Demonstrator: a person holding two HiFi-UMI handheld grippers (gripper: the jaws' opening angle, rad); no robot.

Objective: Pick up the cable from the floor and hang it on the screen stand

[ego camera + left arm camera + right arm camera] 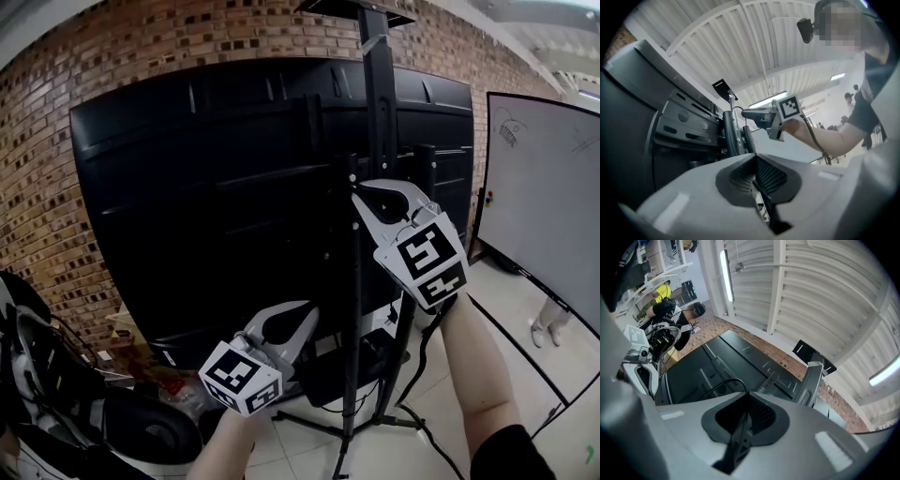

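Left gripper (754, 163), grey w/ a black-and-white marker cube, sits lowest and nearest in the head view, bottom centre-left. Its own view shows the jaws pressed together; whether any strand runs in the seam I can't tell.

Right gripper (357, 199), same build, is higher and to the right, on a bare right forearm (476, 370). Its jaws are clamped on the thin black cable (723, 383). In the right gripper view the cable comes out of the pinch at the tips and arcs off left over the dark panel. So the cable is up off the floor, at approx mid-height of the stand, w/ the gripper tips just beside the posts.

A second black cord (422, 349) drops from under the right wrist toward the white tiled floor (506, 300); same cable or not, can't tell.

Just beyond both grippers is the tall black metal screen stand (378, 112), w/ slimmer black posts either side and its base legs on the tiles. Mounted on it is the big black screen (206, 187), seen from its ribbed back.

Behind that is a red-brown brick wall (56, 122). Far right stands a white whiteboard (548, 187) w/ faint marker sketches. Overhead in the gripper views is a white corrugated ceiling (811, 291) w/ a tube light (725, 273).
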